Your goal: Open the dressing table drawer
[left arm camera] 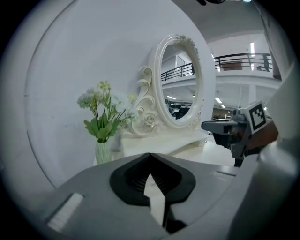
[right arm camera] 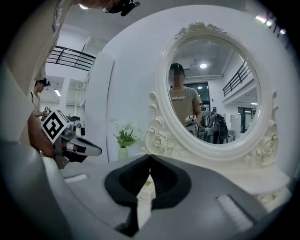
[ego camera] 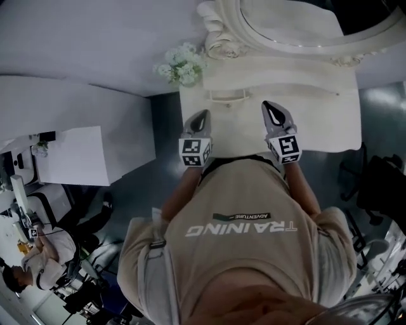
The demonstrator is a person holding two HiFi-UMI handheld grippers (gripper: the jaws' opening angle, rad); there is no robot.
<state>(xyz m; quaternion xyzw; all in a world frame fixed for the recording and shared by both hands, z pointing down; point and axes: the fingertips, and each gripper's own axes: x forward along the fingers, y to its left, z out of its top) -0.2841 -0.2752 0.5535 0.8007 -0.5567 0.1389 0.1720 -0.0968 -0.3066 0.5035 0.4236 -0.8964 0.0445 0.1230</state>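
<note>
At dressing table [ego camera: 317,108], only right gripper view shows person [right arm camera: 183,103] in mirror [right arm camera: 225,61]

A plain white curved wall [ego camera: 76,38] rises over a glossy dark grey floor [ego camera: 136,184]. A white rectangular table [ego camera: 70,155] stands left and black office chairs [ego camera: 380,184] stand right. A bright strip light [left arm camera: 251,48] glows above a dark-railed upper balcony [left arm camera: 239,60].

Cream drawer [ego camera: 254,86] with curved handle [ego camera: 227,97], closed, in the dressing table's [ego camera: 330,127] raised tier under the mirror [ego camera: 304,19]
</note>
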